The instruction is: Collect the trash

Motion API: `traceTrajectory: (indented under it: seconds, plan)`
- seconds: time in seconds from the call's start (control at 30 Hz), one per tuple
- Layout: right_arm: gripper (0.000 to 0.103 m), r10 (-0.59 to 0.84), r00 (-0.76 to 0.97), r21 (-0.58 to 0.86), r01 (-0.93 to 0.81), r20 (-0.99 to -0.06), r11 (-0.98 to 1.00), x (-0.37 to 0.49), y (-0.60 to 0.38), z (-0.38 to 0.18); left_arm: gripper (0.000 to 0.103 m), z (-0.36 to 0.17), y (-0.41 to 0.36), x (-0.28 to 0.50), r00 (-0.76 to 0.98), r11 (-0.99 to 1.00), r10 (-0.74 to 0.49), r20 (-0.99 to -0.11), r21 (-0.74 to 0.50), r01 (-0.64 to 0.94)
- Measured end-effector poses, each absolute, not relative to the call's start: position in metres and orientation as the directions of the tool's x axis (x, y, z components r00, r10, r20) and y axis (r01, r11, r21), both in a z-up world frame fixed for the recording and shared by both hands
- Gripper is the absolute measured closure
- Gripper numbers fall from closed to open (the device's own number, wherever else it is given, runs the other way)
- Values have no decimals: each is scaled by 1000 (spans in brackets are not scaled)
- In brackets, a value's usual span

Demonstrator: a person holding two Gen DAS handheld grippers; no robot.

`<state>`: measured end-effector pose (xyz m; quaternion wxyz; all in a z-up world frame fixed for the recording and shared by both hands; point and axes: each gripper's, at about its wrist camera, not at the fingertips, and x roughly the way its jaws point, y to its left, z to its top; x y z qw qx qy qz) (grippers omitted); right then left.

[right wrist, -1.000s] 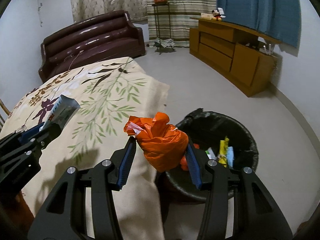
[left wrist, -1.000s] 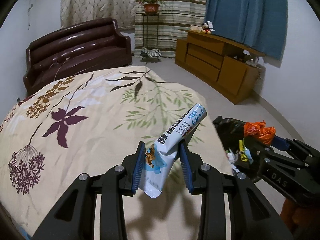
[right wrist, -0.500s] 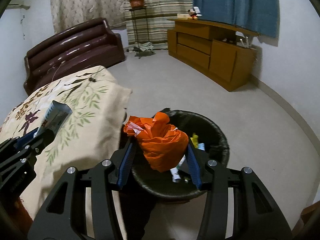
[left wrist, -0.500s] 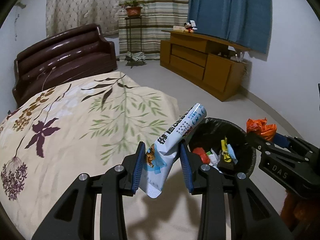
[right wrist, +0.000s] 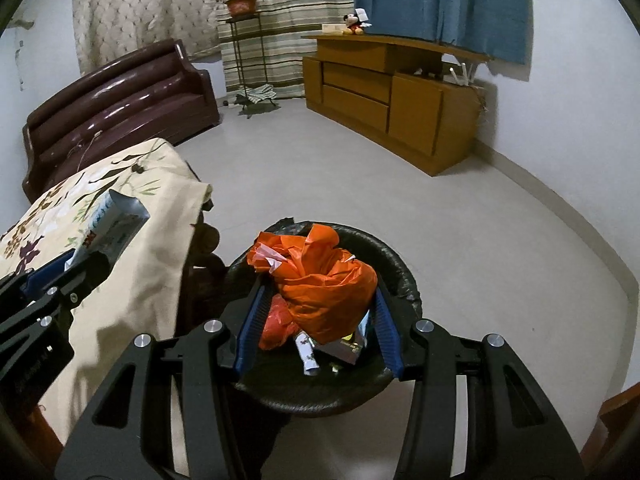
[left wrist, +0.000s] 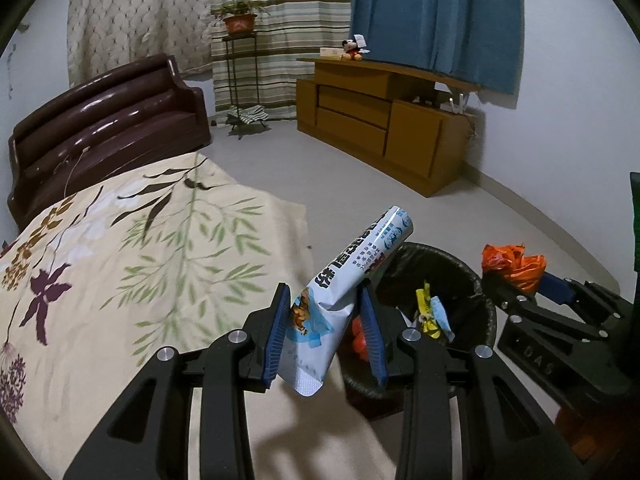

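Our left tool (left wrist: pixel 325 334) grips a white wrapper (left wrist: pixel 352 276) at the floral bed's (left wrist: pixel 120 264) edge; our right tool (right wrist: pixel 318 330) clamps an orange bag (right wrist: pixel 324 284) over the black bin (right wrist: pixel 404 276) on pale floor (right wrist: pixel 400 200).

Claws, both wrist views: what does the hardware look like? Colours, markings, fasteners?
Both match: the left claw and right claw have black plastic frames with long cut-out slots, silver round screw heads at the pivots and ribbed blue pads on the fingers. Embossed "DAS" lettering shows on the right claw's side. No cables or sleeves visible.
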<state>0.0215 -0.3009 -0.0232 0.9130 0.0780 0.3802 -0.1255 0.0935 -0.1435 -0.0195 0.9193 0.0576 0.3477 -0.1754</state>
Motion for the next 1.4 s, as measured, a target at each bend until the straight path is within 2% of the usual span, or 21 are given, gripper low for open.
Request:
traceTrajectory:
  seconds: [0.3, 0.33, 0.37, 0.43, 0.53, 0.77, 1.4]
  plan:
    - [54, -187, 664, 58, 329, -724, 943, 37, -320, -36, 65, -27, -171, 112, 686, 924, -279, -672, 6, 382]
    - [54, -188, 663, 60, 332, -725, 941, 38, -322, -37, 61, -29, -172, 113, 684, 924, -276, -675, 9, 382]
    - [53, -189, 661, 61, 336, -726, 940, 38, -324, -38, 52, -29, -173, 113, 683, 925, -274, -677, 10, 381]
    - [46, -191, 659, 66, 344, -728, 937, 39, -327, -39, 47, -30, -173, 114, 687, 926, -273, -674, 11, 378]
    - [46, -198, 661, 65, 352, -724, 934, 38, -327, -39, 40, -31, -174, 115, 691, 928, -265, -673, 16, 372]
    - [45, -206, 665, 70, 363, -718, 929, 30, -329, -34, 33, -29, -166, 109, 703, 935, -257, -664, 13, 355]
    - [41, -175, 711, 74, 304, -682, 950, -8, -293, -4, 27, -4, -113, 61, 754, 965, -202, -625, 2, 261]
